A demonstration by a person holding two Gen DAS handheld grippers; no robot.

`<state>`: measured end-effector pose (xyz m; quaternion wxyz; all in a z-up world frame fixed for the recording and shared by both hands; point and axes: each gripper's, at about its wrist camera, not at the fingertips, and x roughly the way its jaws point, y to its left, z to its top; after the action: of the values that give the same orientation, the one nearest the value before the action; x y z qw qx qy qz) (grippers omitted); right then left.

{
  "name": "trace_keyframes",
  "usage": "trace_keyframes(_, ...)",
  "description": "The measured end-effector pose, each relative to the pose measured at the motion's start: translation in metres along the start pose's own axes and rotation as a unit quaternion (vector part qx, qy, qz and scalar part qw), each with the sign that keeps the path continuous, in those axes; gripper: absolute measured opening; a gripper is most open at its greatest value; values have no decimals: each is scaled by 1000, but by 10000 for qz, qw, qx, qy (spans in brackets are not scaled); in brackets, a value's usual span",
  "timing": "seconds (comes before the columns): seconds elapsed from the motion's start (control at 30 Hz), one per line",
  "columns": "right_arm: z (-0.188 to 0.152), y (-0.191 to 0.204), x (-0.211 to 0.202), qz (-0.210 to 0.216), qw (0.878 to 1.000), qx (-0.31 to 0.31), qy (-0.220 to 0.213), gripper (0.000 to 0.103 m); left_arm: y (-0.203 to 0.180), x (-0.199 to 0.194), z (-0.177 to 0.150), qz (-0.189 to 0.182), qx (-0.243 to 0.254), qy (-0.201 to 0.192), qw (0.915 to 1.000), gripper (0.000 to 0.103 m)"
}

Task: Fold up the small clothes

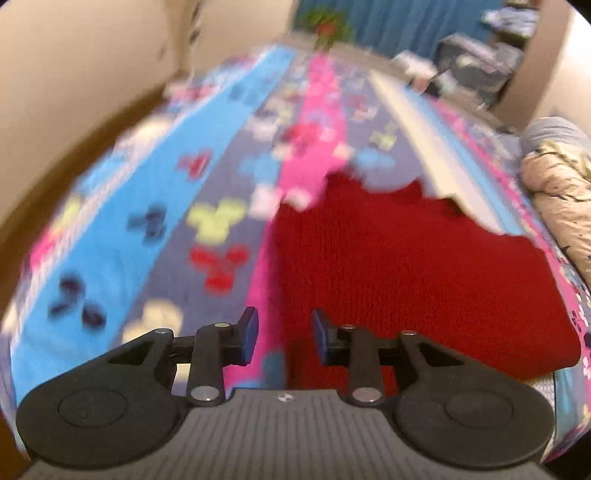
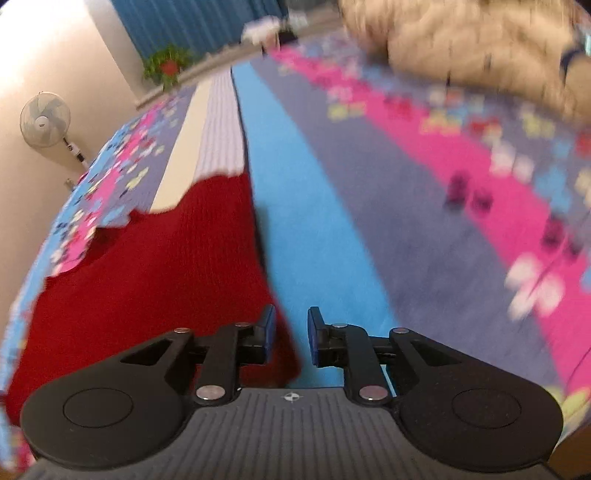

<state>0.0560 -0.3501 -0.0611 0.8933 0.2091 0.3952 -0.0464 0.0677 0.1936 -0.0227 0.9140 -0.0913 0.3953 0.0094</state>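
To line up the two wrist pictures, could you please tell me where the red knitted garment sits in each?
Left wrist: red knitted garment fills centre-right, ahead of the left gripper.
Right wrist: it fills lower left, beside the right gripper.
Shared landmark: potted plant.

- You see a bedspread (image 1: 155, 206), striped blue, pink and purple with a flower print.
- A fan (image 2: 45, 119) stands by the wall.
- A plant (image 2: 168, 66) sits before the blue curtain (image 2: 192, 22).
- A beige quilt (image 1: 561, 199) lies bunched at the bed's edge.

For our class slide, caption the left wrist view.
Open left hand-held gripper poised over red knitted garment's edge on patterned bedspread.
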Motion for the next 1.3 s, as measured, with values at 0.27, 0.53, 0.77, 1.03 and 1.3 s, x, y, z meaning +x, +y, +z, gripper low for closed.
trace_keyframes(0.27,-14,12,45,-283,9937,-607,902,40,-18,56,-19,411,438,1386,9885,44)
trace_keyframes(0.53,-4,13,22,-404,9977,-485,254,44,-22,21,-13,309,447,534,9971,47)
trace_keyframes(0.77,2,18,7,-288,9981,-530,-83,46,-28,-4,-12,204,153,-9,9997,58)
trace_keyframes(1.03,-1,32,6,-184,9961,-853,-133,48,-57,-20,-38,-57,9,-72,10000,60)
trace_keyframes(1.3,-15,35,36,-508,9886,-1213,738,52,-63,6,-66,695,-654,601,9936,75)
